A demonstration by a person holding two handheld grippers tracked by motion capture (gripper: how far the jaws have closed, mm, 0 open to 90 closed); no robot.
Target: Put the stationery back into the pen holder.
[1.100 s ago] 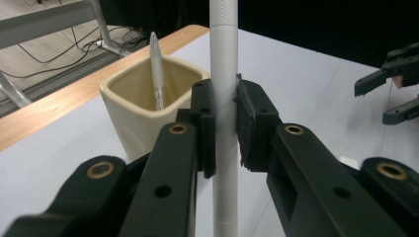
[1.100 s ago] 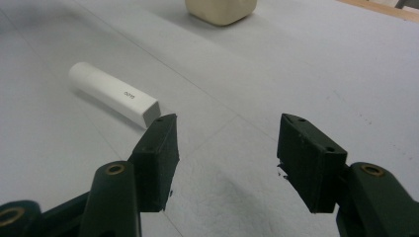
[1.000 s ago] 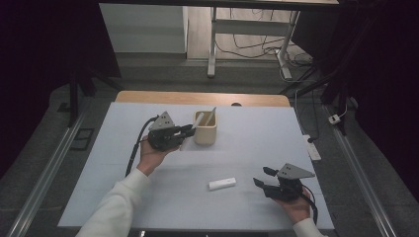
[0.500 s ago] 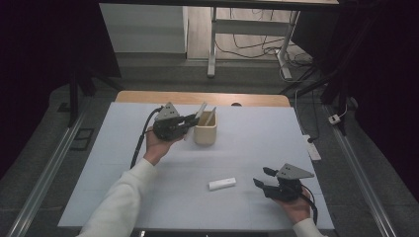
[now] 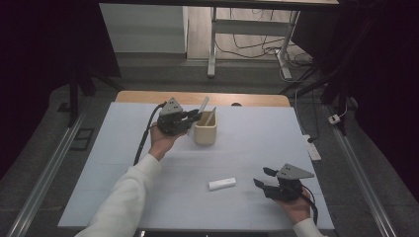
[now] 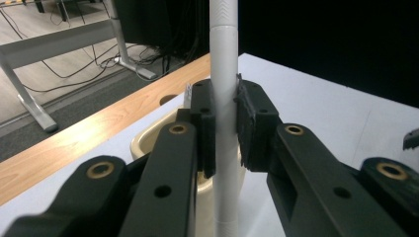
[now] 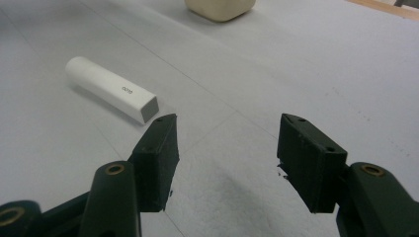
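left gripper (image 5: 193, 116) sits at abt 11 o'clock on the pale table (image 5: 257, 143), jaws clenched on a white pen-like stick (image 6: 225, 98). stick runs upright between the pads in the left gripper view, lower end over the open top of a cream holder cup (image 5: 205, 133). cup stands just beside the gripper at its 3 o'clock, w/ another thin stick (image 5: 210, 116) leaning inside. right gripper (image 5: 263, 178) rests at abt 5 o'clock, jaws released & apart, nothing between them. a white rectangular block (image 5: 222, 184) lies flat at its 9 o'clock, near but not touching; small print on its side, dark end face (image 7: 146, 109) twd the jaws.
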